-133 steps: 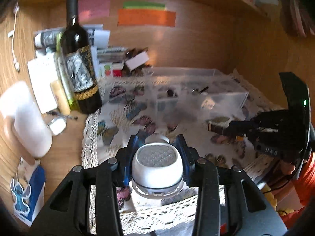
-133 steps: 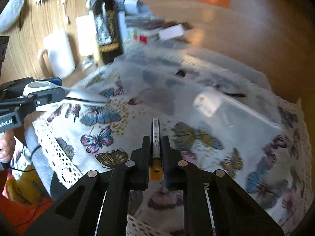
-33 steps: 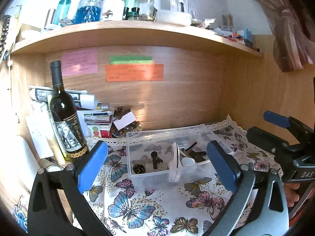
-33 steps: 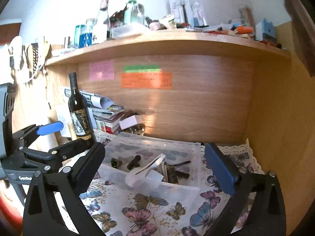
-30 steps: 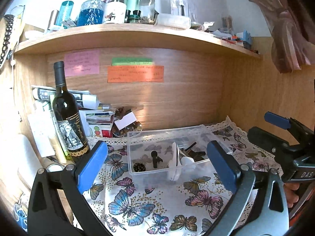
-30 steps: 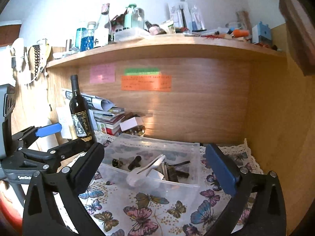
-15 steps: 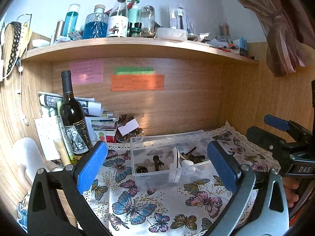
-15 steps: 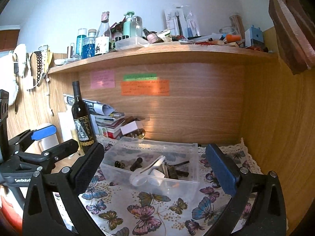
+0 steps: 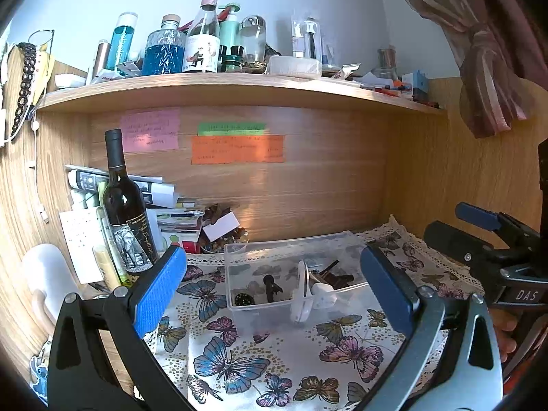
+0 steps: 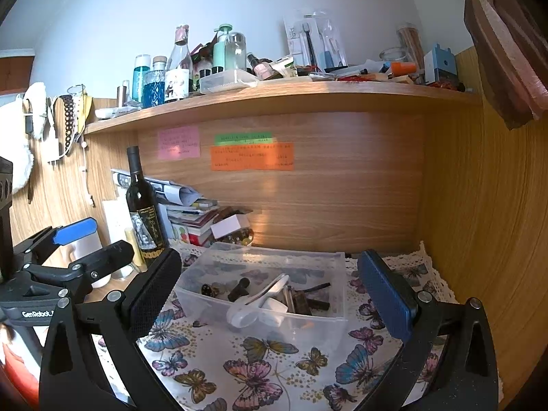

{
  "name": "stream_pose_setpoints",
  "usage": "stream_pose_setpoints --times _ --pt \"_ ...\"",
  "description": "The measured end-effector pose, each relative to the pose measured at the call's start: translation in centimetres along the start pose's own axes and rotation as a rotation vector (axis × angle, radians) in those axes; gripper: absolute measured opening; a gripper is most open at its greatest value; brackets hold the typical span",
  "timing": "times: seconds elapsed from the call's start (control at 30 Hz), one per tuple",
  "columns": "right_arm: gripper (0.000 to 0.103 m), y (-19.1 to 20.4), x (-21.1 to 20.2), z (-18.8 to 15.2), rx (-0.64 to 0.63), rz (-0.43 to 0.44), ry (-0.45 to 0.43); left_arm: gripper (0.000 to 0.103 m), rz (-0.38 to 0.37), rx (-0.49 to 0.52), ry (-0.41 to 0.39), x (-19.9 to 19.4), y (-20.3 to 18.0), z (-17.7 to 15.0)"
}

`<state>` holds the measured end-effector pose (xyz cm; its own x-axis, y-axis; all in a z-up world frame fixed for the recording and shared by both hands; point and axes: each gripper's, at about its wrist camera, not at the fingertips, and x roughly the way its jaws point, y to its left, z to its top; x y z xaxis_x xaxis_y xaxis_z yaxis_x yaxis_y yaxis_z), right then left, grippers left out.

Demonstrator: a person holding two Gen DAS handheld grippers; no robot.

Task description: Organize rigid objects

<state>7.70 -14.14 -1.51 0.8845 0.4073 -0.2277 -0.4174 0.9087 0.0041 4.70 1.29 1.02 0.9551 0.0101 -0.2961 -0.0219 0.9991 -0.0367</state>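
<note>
Both pairs of jaws are spread wide with nothing between them: the left gripper [image 9: 274, 287] and the right gripper [image 10: 270, 291] hang above the near part of the butterfly-print cloth [image 9: 239, 359], each aimed at the clear plastic bin [image 10: 274, 325]. The bin sits near the middle of the cloth, its far wall toward the cloth's lace back edge. Inside it lie a white scoop-like piece [image 10: 263, 299] leaning over the front wall, a small white block [image 10: 274, 306] just beside it, and several dark small parts [image 10: 308, 299]; what those are is too small to tell. A dark round piece [image 9: 244, 297] lies in the left end of the bin.

Off the cloth's back left corner stands a dark wine bottle [image 9: 125, 205], upright, with a white mug [image 9: 48, 274] nearer and to its left. Behind the bin, stacked papers and books [image 10: 191, 212] rest against the wooden back panel, which carries pink, green and orange notes [image 9: 236, 149]. Above, a shelf [image 10: 274, 94] is crowded with bottles.
</note>
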Motion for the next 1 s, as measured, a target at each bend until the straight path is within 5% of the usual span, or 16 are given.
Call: stream_pose_setpoints --times 1.0 --pt "0.103 0.21 -0.25 0.02 0.001 0.001 -0.002 0.103 -0.029 -0.010 -0.008 -0.27 -0.08 0.12"
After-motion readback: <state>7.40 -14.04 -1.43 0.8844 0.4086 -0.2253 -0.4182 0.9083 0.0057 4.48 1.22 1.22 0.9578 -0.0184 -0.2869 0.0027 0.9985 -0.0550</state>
